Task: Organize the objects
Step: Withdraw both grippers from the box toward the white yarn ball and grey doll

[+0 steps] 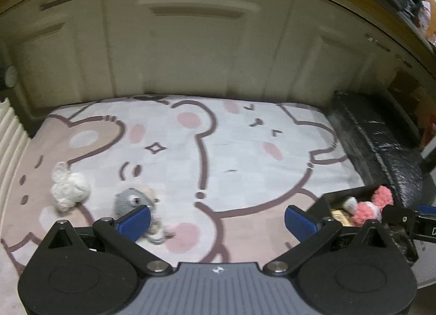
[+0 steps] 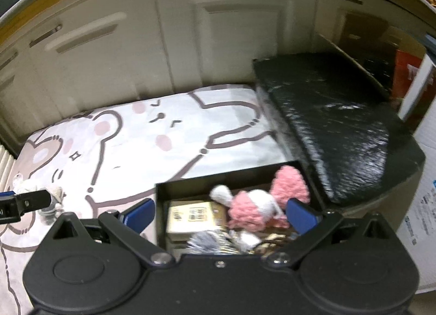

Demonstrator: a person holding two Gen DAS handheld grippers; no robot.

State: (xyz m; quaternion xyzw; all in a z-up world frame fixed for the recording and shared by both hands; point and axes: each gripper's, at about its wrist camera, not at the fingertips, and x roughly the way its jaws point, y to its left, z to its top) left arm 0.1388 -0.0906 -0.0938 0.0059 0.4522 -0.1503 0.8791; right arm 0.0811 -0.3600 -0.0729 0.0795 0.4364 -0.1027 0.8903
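A grey knitted toy (image 1: 130, 200) lies on the bear-print mat (image 1: 245, 151), partly behind the left fingertip of my open left gripper (image 1: 218, 222). A white woolly toy (image 1: 69, 186) sits further left on the mat. A black box (image 2: 207, 178) at the mat's right edge holds a pink and white knitted toy (image 2: 261, 200), a small cardboard carton (image 2: 190, 216) and other bits. My right gripper (image 2: 220, 214) hovers open over the box, its fingers straddling the pink toy without touching it. The same box (image 1: 346, 195) and pink toy (image 1: 368, 206) show in the left wrist view.
Cream cabinet doors (image 1: 190, 47) close off the far side of the mat. A black shiny-wrapped block (image 2: 340, 113) lies right of the box. A white ribbed radiator (image 1: 8, 137) stands at the left. A white carton (image 2: 425, 206) stands far right.
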